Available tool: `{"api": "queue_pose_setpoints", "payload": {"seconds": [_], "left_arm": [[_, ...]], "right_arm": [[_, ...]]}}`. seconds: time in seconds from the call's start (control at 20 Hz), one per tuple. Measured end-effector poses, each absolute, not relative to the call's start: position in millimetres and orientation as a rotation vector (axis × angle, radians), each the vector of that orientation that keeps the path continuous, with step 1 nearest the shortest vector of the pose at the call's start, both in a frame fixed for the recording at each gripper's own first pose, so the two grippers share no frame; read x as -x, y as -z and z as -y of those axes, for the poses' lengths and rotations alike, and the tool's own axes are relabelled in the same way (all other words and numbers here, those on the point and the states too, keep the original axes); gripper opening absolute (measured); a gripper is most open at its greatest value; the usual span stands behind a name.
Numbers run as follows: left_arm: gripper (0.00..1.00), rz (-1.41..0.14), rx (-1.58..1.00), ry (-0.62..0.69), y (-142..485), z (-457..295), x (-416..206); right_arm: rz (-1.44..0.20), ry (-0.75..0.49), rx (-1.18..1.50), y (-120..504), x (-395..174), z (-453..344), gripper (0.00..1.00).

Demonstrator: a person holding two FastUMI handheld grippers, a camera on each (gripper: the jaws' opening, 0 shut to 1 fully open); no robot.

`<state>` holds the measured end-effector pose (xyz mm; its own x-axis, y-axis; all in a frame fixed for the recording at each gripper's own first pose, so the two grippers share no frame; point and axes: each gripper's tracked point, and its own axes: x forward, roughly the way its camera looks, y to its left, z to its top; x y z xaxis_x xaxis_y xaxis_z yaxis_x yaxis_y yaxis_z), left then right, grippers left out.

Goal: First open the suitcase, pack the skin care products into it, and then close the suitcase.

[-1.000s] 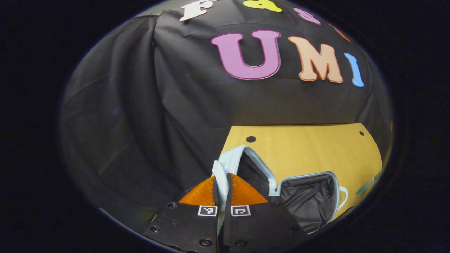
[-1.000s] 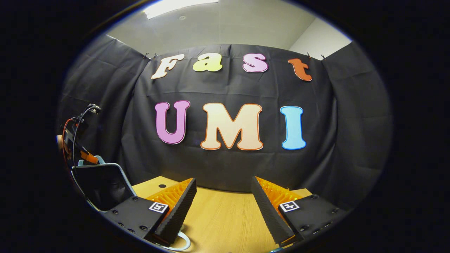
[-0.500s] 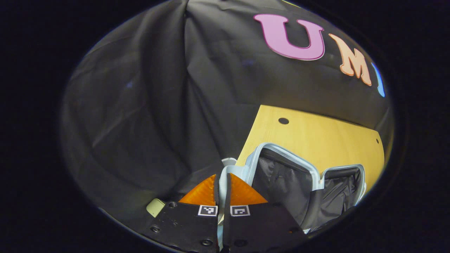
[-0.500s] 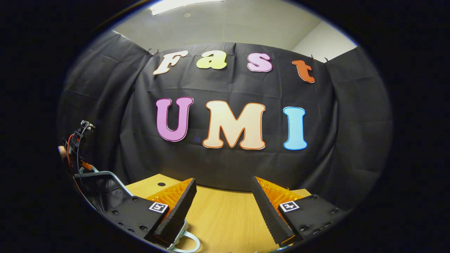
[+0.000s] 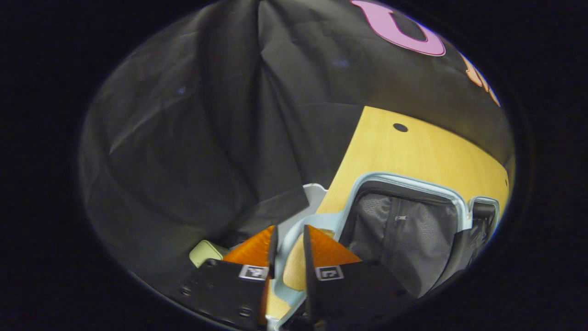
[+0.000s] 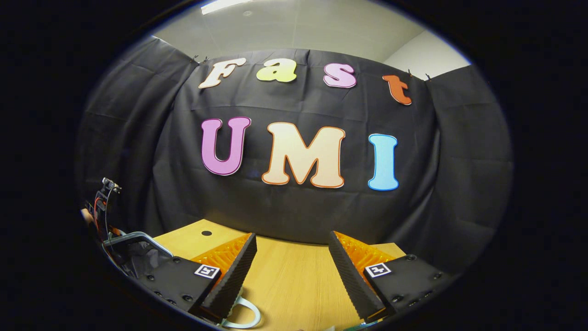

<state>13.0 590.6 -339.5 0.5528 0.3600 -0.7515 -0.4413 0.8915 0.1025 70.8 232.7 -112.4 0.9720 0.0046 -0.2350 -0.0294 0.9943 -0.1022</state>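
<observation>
The pale blue suitcase [image 5: 363, 181] lies wide open on the wooden table [image 5: 413, 151], its dark fabric lining [image 5: 399, 234] facing up. My left gripper [image 5: 288, 234] sits at the lid's near rim with its fingers slightly parted, and the pale blue edge runs through the gap. My right gripper [image 6: 291, 236] hovers open over the table [image 6: 289, 280] with nothing between its fingers. In the right gripper view the suitcase lid [image 6: 133, 248] shows at the far left, with the left gripper [image 6: 103, 207] and its cables above it. A white loop handle [image 6: 245, 312] peeks out under my right gripper's left finger.
Black cloth walls close the booth behind and to the left of the table. A pale green rounded object [image 5: 204, 252] lies low beside the left gripper. A small round hole [image 5: 400, 127] marks the tabletop near its far corner.
The suitcase lid has swung down from upright to lie nearly flat. My left gripper followed it down and its fingers have parted off the rim. The right gripper has barely moved.
</observation>
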Motion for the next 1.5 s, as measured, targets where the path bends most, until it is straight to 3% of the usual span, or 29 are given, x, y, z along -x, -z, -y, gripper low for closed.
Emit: {"api": "queue_pose_setpoints", "payload": {"seconds": [0.05, 0.2, 0.3, 0.55, 1.15, 1.3, 1.35, 1.5], "left_arm": [[0.29, -0.839, 0.118, -0.465, 337, -585, -17], [1.0, -0.715, 0.118, -0.475, 316, -574, -27], [0.96, -0.623, 0.108, -0.495, 289, -562, -30], [0.96, -0.476, 0.044, -0.493, 219, -510, -29], [0.95, -0.325, 0.029, -0.259, 138, -299, -59], [0.95, -0.32, 0.033, -0.163, 132, -234, -63], [1.0, -0.323, 0.027, -0.134, 133, -213, -63], [0.96, -0.333, 0.015, -0.047, 135, -157, -62]], "right_arm": [[-0.236, -0.021, 0.107, 112, -71, -232, 0.99], [-0.207, -0.026, 0.108, 104, -72, -223, 0.99], [-0.181, -0.025, 0.098, 97, -72, -214, 0.99], [-0.154, -0.01, 0.083, 89, -69, -176, 0.98], [-0.117, -0.013, 0.063, 74, -55, -85, 0.98], [-0.121, -0.003, 0.05, 77, -48, -60, 0.98], [-0.127, -0.002, 0.044, 79, -46, -53, 0.98], [-0.142, 0.003, 0.033, 84, -39, -33, 0.98]]}}
